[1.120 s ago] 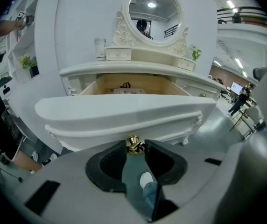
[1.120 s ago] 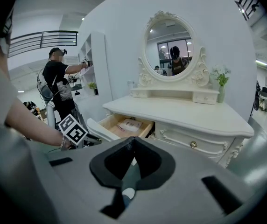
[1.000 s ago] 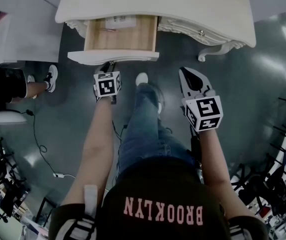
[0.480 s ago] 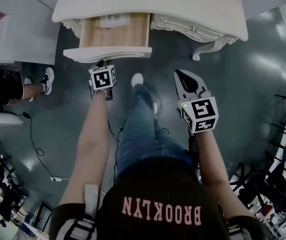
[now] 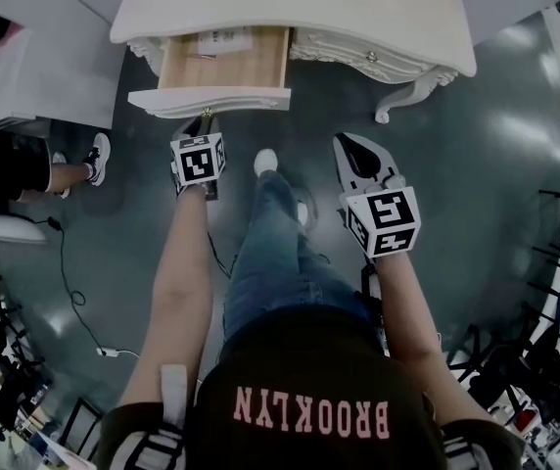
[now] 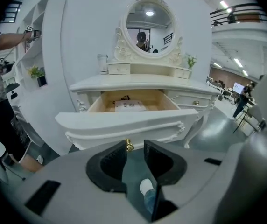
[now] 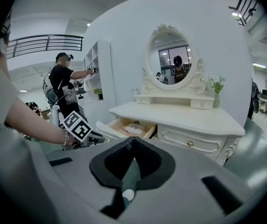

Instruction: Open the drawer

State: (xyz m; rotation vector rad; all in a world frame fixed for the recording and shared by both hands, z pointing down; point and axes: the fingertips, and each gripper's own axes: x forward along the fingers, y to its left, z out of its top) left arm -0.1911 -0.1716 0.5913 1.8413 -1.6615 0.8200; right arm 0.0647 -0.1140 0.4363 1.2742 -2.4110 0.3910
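**Drawer pulled out, left jaws apart at its knob**

In the head view the drawer (image 5: 223, 67) stands open at 11 o'clock, drawn out from the white dressing table (image 5: 358, 13). Its rear is hidden beneath the tabletop, which also covers part of a paper item (image 6: 130, 105) lying inside; its print is too small to read.

The left gripper (image 6: 135, 143) sits just at 6 o'clock of the drawer front. Its jaws are spread, though they have just been closing a little. The gold knob (image 6: 129, 146) shows at the far end of the gap, right beside the tip of the jaw on the left. The gap is wider than the knob and the pads do not pinch it; whether that one tip touches it cannot be told.

The right gripper (image 7: 132, 140) hangs well apart at 3 o'clock of the left one, jaws pressed together at the tips with nothing between them. Beyond it the neighbouring drawer (image 7: 192, 141) is shut.

A bystander (image 5: 16, 164) at 9 o'clock is cut off by the frame edge.
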